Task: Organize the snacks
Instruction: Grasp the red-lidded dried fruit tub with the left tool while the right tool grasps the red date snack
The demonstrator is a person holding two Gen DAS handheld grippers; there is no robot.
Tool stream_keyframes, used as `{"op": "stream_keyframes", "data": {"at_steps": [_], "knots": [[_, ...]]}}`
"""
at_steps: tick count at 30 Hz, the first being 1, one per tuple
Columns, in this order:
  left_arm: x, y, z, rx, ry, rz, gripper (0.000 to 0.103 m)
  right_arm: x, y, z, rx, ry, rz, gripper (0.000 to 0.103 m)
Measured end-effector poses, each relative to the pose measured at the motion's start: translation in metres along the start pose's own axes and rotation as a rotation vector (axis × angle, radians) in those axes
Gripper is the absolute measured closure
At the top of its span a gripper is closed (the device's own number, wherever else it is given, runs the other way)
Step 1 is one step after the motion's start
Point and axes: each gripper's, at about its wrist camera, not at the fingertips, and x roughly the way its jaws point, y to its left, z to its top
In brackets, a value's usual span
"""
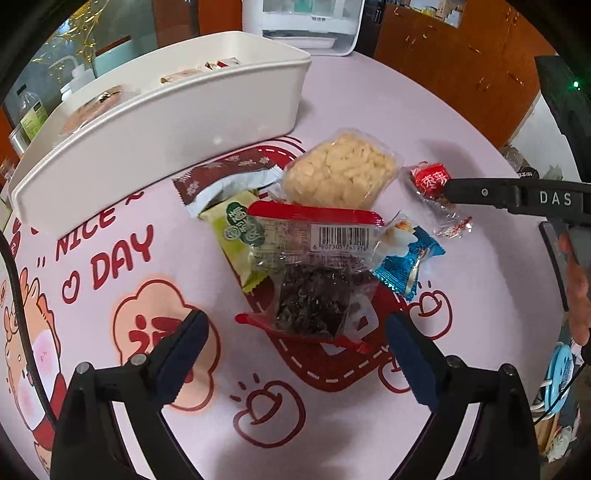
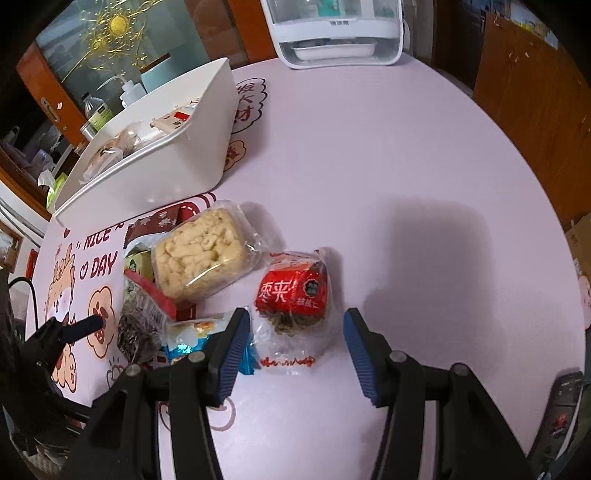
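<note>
A pile of wrapped snacks lies on the pink table. In the left wrist view my left gripper [image 1: 295, 325] is open, its jaws on either side of a clear pack of dark dried fruit with red trim [image 1: 314, 291]. Behind it lie a green packet [image 1: 240, 236], a brown wrapper [image 1: 221, 177], a pale puffed rice cake [image 1: 340, 170] and a blue packet [image 1: 410, 262]. In the right wrist view my right gripper [image 2: 295, 325] is open around a red-wrapped snack [image 2: 291, 291]. The rice cake also shows there [image 2: 199, 254].
A long white bin [image 1: 166, 122] with several snacks inside stands at the back left, also in the right wrist view [image 2: 166, 162]. A white appliance [image 2: 332, 33] stands at the table's far edge. The right gripper's finger [image 1: 498, 195] reaches in beside the red snack [image 1: 430, 179].
</note>
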Motion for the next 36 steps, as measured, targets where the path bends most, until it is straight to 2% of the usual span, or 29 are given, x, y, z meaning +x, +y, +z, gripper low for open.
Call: {"op": "stream_keyframes", "data": {"at_steps": [9,16,23,26,36], "knots": [[0.024,-0.005,0.011,-0.007,0.027,0.028,0.022,0.018,-0.001,0.0,0.005,0.028,0.027,0.05],[0.031,-0.007,0.016,0.002,0.026,0.039,0.023,0.025,0.002,0.002,-0.003,0.031,0.031,0.049],[0.02,0.0,0.011,-0.022,0.022,0.039,0.023,0.025,0.002,0.001,-0.02,0.027,0.031,0.049],[0.017,0.004,0.009,-0.023,0.015,0.061,0.023,0.026,0.003,0.001,-0.026,0.024,0.028,0.049],[0.02,0.01,0.008,-0.043,0.016,0.04,0.022,0.027,0.009,0.001,-0.045,0.031,-0.001,0.047]]}}
